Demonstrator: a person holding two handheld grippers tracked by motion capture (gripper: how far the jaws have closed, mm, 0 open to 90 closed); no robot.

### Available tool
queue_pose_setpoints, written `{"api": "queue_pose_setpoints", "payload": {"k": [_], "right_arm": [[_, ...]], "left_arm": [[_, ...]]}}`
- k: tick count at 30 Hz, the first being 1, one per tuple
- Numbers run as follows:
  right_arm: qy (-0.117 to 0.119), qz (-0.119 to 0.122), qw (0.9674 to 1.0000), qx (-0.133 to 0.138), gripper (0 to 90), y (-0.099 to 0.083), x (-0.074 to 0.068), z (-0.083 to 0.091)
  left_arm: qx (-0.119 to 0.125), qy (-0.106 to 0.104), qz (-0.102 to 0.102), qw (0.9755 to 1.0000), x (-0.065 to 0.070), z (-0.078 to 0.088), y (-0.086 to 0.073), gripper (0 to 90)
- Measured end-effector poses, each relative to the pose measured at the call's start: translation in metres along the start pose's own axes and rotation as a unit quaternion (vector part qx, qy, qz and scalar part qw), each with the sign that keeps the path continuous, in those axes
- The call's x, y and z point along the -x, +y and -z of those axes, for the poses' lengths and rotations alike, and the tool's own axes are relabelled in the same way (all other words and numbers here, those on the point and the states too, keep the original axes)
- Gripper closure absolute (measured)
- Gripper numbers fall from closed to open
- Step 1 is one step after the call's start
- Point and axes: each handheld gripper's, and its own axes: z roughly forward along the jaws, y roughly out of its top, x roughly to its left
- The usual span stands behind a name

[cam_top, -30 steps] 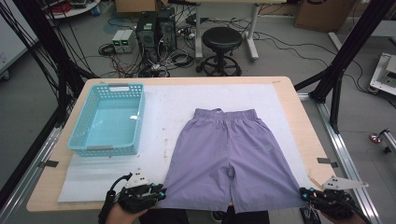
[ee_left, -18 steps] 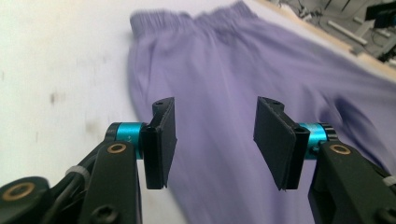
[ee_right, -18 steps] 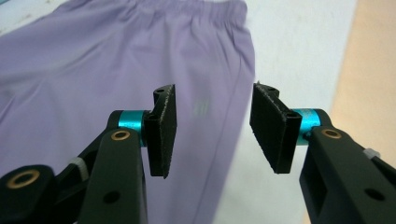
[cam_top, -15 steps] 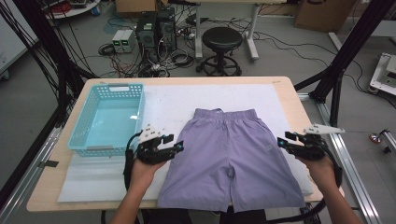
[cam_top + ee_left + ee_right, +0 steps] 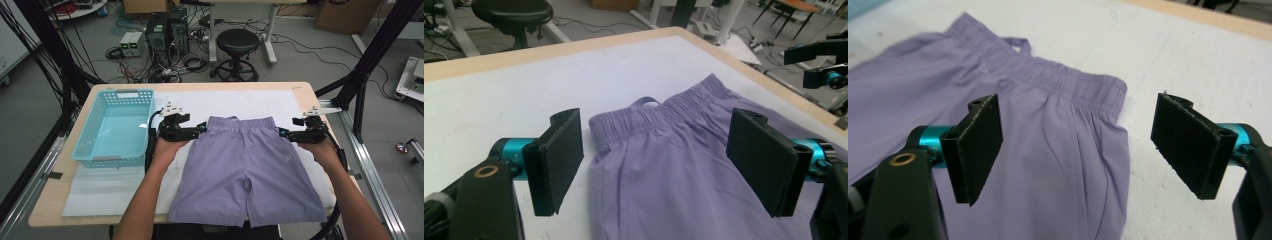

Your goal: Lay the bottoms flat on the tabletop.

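A pair of purple shorts [image 5: 247, 170] lies flat on the white mat, its elastic waistband toward the far side. My left gripper [image 5: 200, 131] hovers at the left corner of the waistband, and its jaws have just been opening. In the left gripper view the left gripper [image 5: 659, 150] stands wide, the shorts [image 5: 664, 170] lying below it untouched. My right gripper [image 5: 285, 134] hovers at the waistband's right corner, and its jaws have also just been opening. The right gripper [image 5: 1078, 145] stands wide above the shorts [image 5: 1048, 165], its pads clear of the cloth.
A light blue mesh basket [image 5: 111, 161] stands on the table's left part, just left of my left hand. The white mat [image 5: 115, 185] covers most of the wooden table [image 5: 50, 200]. A black stool [image 5: 239, 42] and computer cases stand on the floor beyond the far edge.
Both hands moved from the table's near edge forward along the shorts' sides to the waistband corners. Both pairs of jaws went from nearly closed to wide apart.
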Motion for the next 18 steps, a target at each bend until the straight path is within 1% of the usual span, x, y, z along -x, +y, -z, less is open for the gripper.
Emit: {"api": "queue_pose_setpoints", "payload": {"k": [1, 2, 3, 4, 5, 7, 9, 10, 12, 13, 14, 15, 16, 17, 18], "right_arm": [[0.004, 0.001, 1.0, -0.009, 21.4, 0.001, 0.001, -0.004], [0.007, 0.003, 0.9999, -0.012, 28.3, 0.003, 0.003, -0.007], [0.01, 0.0, 0.9999, -0.009, 35.9, 0.003, 0.005, -0.009], [0.011, -0.002, 0.9999, -0.007, 40.0, 0.004, 0.006, -0.01], [0.012, -0.01, 0.9999, -0.005, 42.1, 0.004, 0.009, -0.013], [0.009, -0.024, 0.9996, -0.015, 47.2, 0.003, 0.015, -0.021], [0.011, -0.027, 0.9992, -0.028, 52.3, 0.001, 0.019, -0.03], [0.007, -0.025, 0.9991, -0.033, 53.8, 0.001, 0.02, -0.035], [0.006, -0.029, 0.9989, -0.038, 56.1, 0.0, 0.021, -0.042], [0.0, -0.026, 0.999, -0.038, 56.5, 0.0, 0.021, -0.046], [-0.002, -0.025, 0.9989, -0.039, 56.7, -0.001, 0.022, -0.05], [-0.011, -0.026, 0.9987, -0.042, 56.6, -0.002, 0.024, -0.055], [-0.017, -0.027, 0.9985, -0.045, 56.5, -0.002, 0.025, -0.059], [-0.024, -0.028, 0.9979, -0.053, 55.3, -0.003, 0.026, -0.064], [-0.031, -0.035, 0.9968, -0.065, 53.8, -0.003, 0.026, -0.069]], "left_arm": [[-0.008, 0.007, 0.002, 0.9999, -0.003, -0.006, 0.003, 22.8], [-0.012, 0.005, 0.004, 0.9999, -0.006, -0.011, 0.005, 24.0], [-0.014, 0.002, 0.007, 0.9999, -0.008, -0.013, 0.006, 28.4], [-0.015, -0.001, 0.005, 0.9999, -0.009, -0.02, 0.007, 32.5], [-0.025, -0.004, 0.001, 0.9997, -0.01, -0.028, 0.008, 35.2], [-0.041, -0.005, 0.0, 0.9991, -0.012, -0.04, 0.008, 37.6], [-0.056, 0.0, 0.002, 0.9984, -0.014, -0.056, 0.007, 41.2], [-0.06, 0.002, 0.002, 0.9982, -0.015, -0.061, 0.007, 42.2], [-0.077, 0.008, 0.008, 0.9969, -0.018, -0.074, 0.004, 44.5], [-0.087, 0.01, 0.009, 0.9961, -0.019, -0.081, 0.003, 45.8], [-0.102, 0.014, 0.008, 0.9947, -0.021, -0.088, 0.0, 45.9], [-0.11, 0.018, 0.009, 0.9938, -0.022, -0.093, -0.001, 45.9], [-0.121, 0.025, 0.006, 0.9923, -0.023, -0.099, -0.004, 46.0], [-0.131, 0.029, 0.006, 0.991, -0.023, -0.104, -0.006, 45.9], [-0.139, 0.031, 0.004, 0.9899, -0.024, -0.109, -0.009, 45.9]]}}
